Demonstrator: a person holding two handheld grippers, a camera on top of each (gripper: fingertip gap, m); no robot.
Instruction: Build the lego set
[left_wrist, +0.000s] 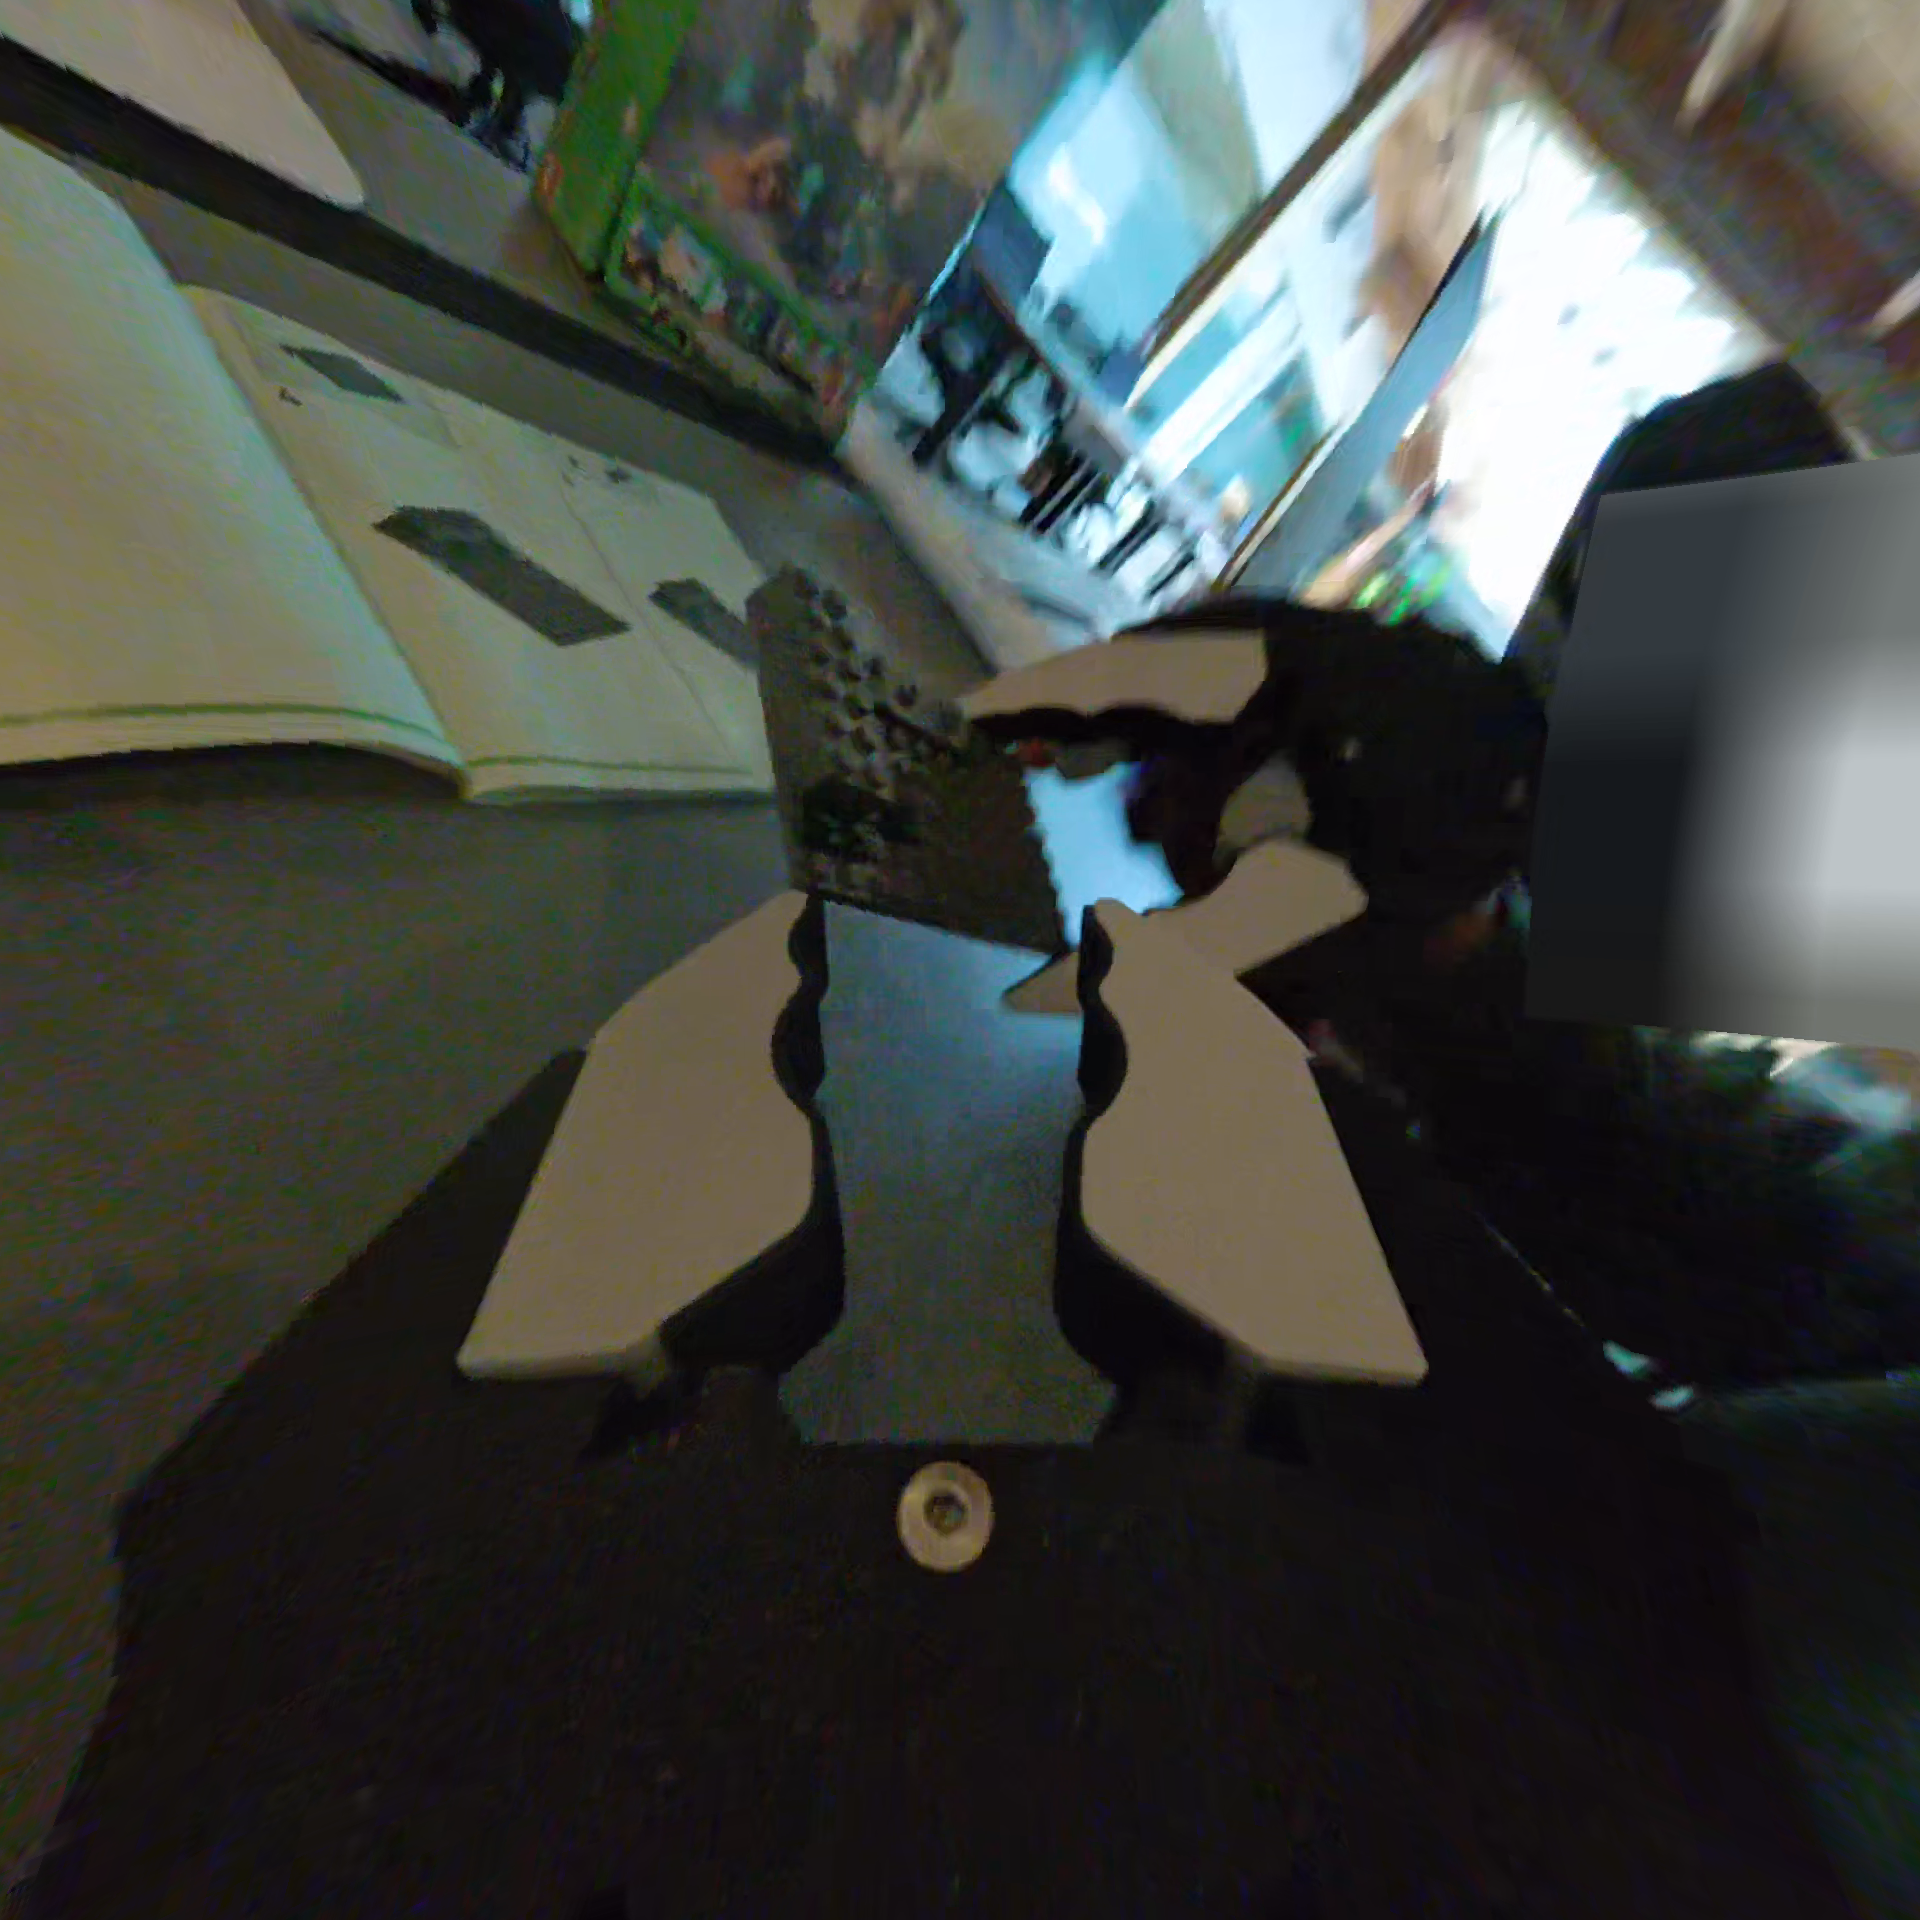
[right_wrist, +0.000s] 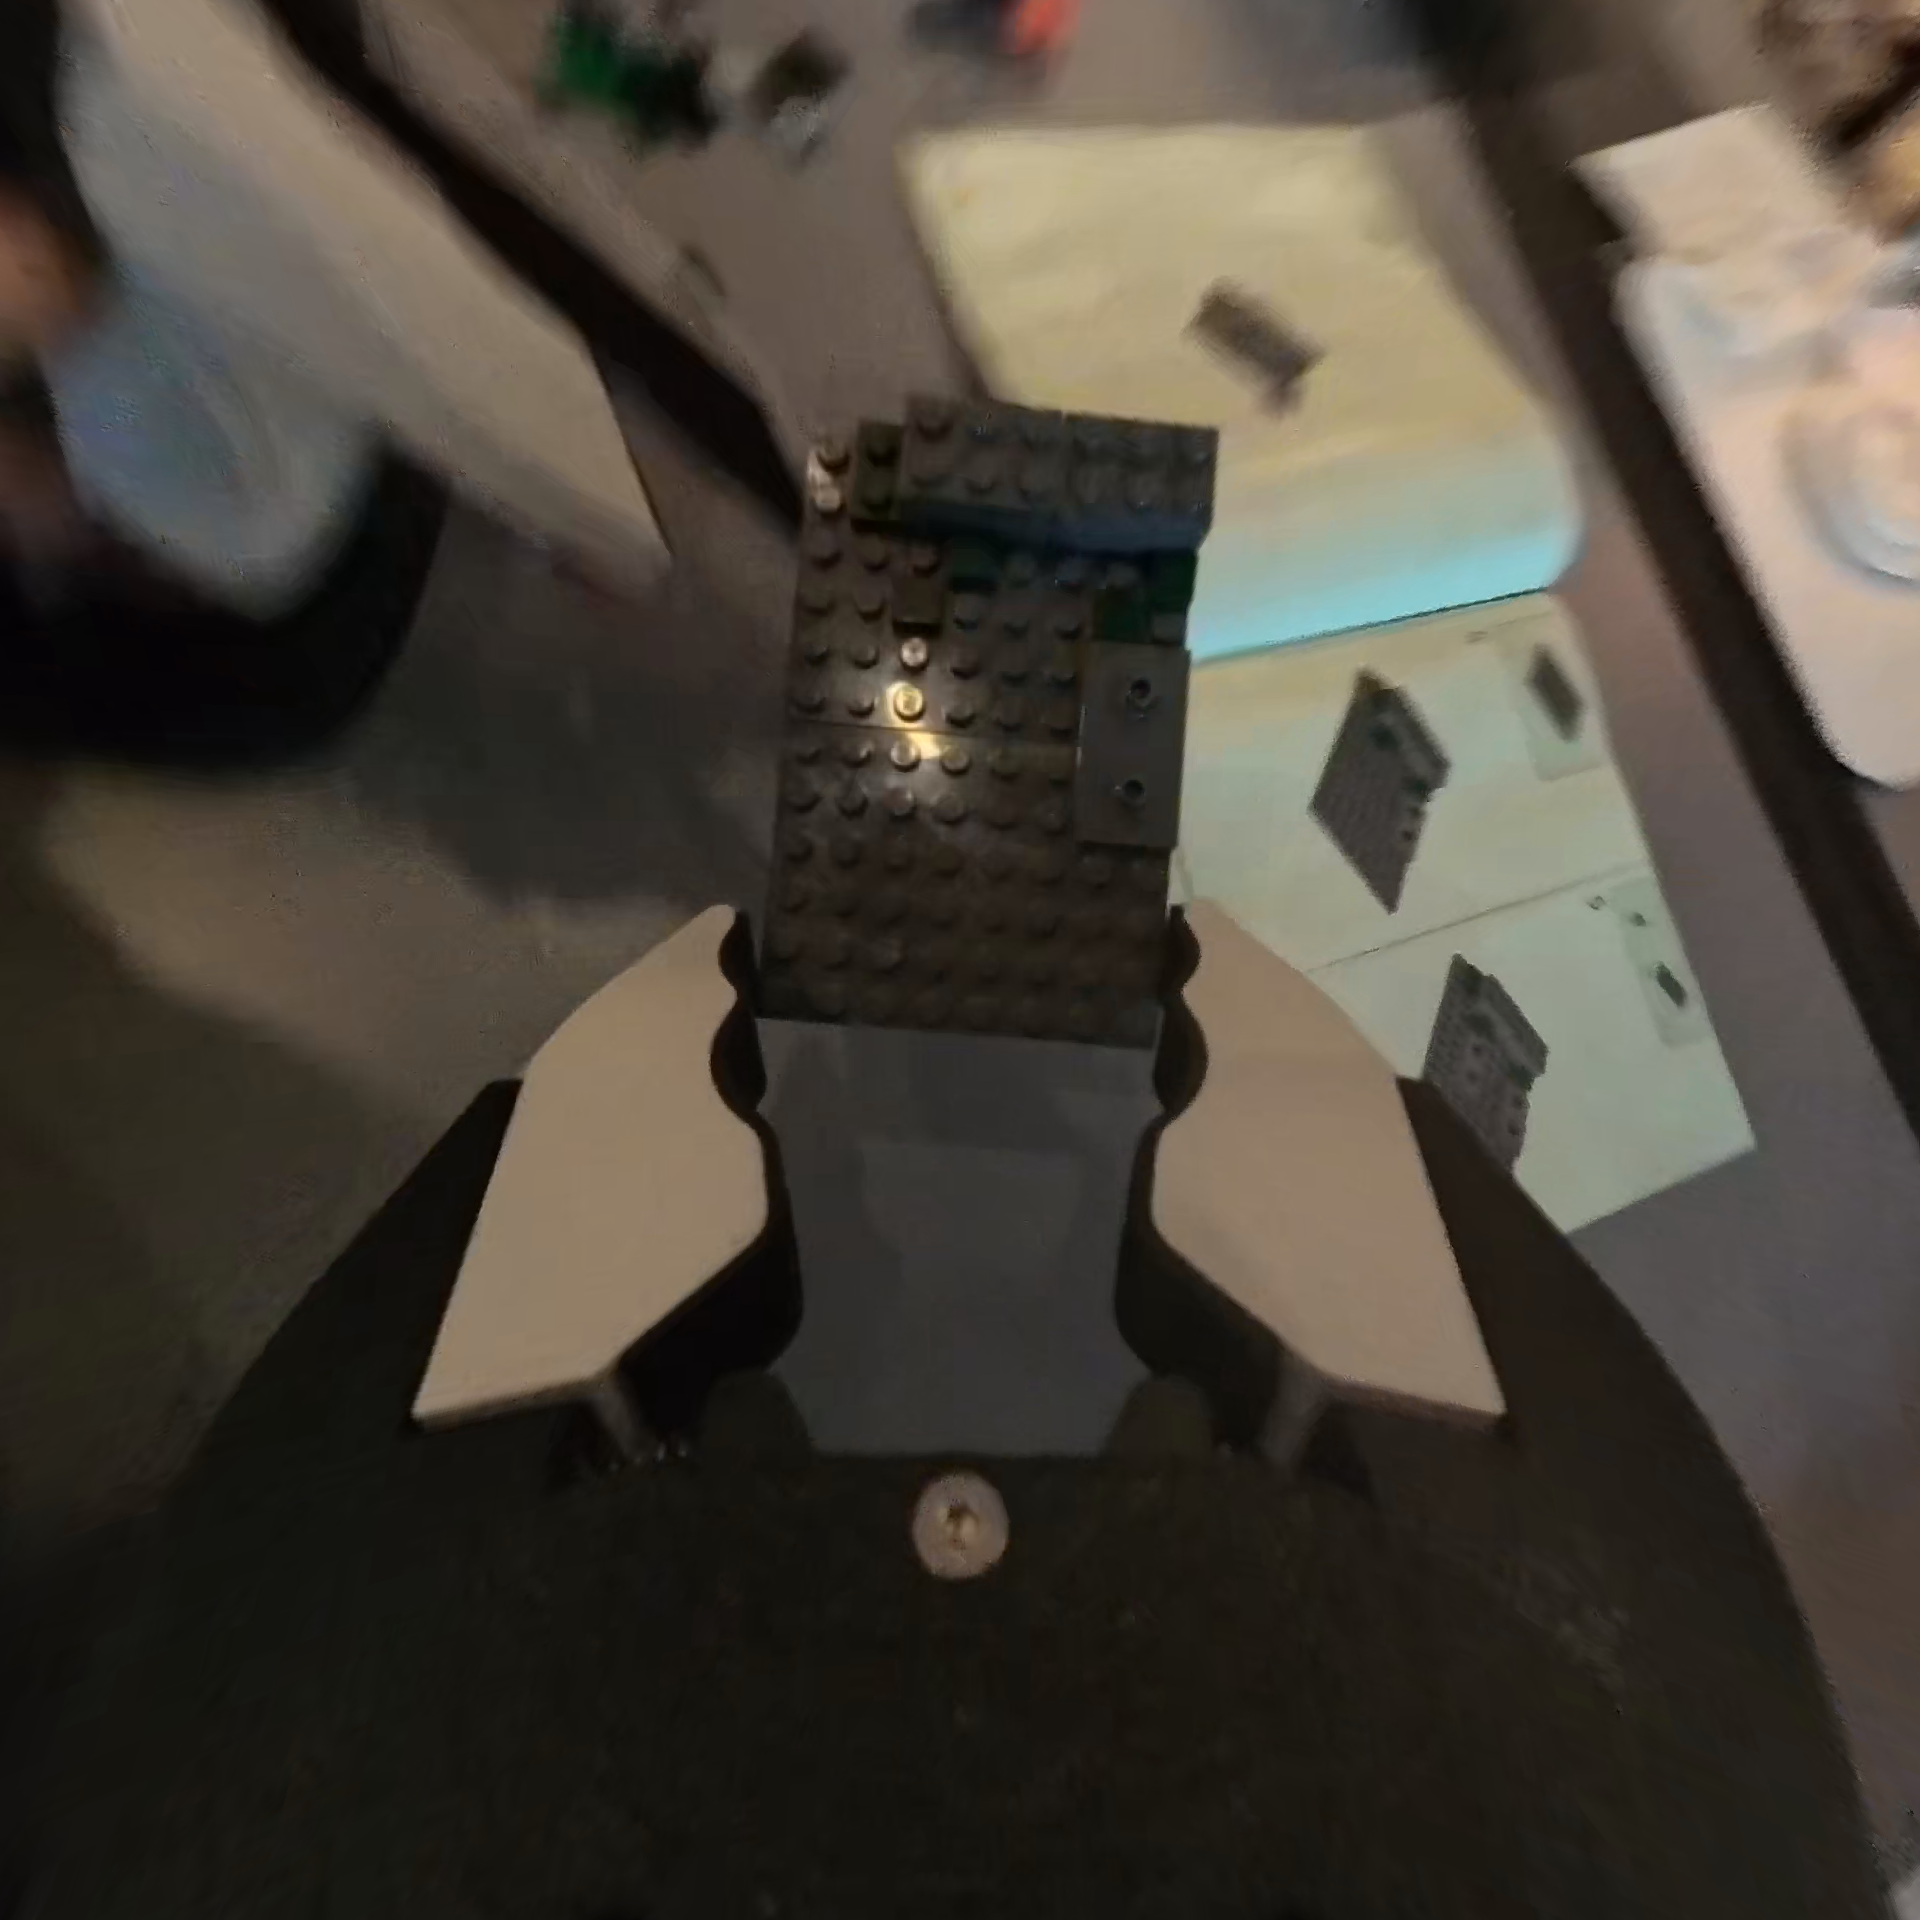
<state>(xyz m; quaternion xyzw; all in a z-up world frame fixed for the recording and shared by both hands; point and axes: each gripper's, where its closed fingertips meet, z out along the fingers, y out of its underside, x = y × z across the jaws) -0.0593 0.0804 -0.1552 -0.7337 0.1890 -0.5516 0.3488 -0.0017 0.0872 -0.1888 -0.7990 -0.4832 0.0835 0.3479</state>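
Both sets of jaws tell different stories: the right gripper (right_wrist: 961, 966) pinches the near end of the dark studded lego plate (right_wrist: 977, 727) between its fingertips, while the left gripper (left_wrist: 951, 925) has its fingers spread with nothing between them.

Beneath everything lies the grey table (left_wrist: 312, 987). On it, to the left in the left wrist view, an open instruction booklet (left_wrist: 343, 582) shows printed drawings of grey plates; the same booklet (right_wrist: 1382, 831) appears under and to the right of the plate in the right wrist view. Beyond the booklet stands a green-edged lego box (left_wrist: 686, 197), leaning and blurred.

The lego plate (left_wrist: 883, 790) is held above the table, tilted, just ahead of the left fingertips, with the right gripper (left_wrist: 1039, 831) reaching in from the right. Its far end carries a raised row of grey bricks (right_wrist: 1060, 468), a few green pieces (right_wrist: 1143, 603) and a smooth grey tile (right_wrist: 1132, 748) along the right edge. Small loose pieces (right_wrist: 665, 73), too blurred to identify, sit at the table's far side.
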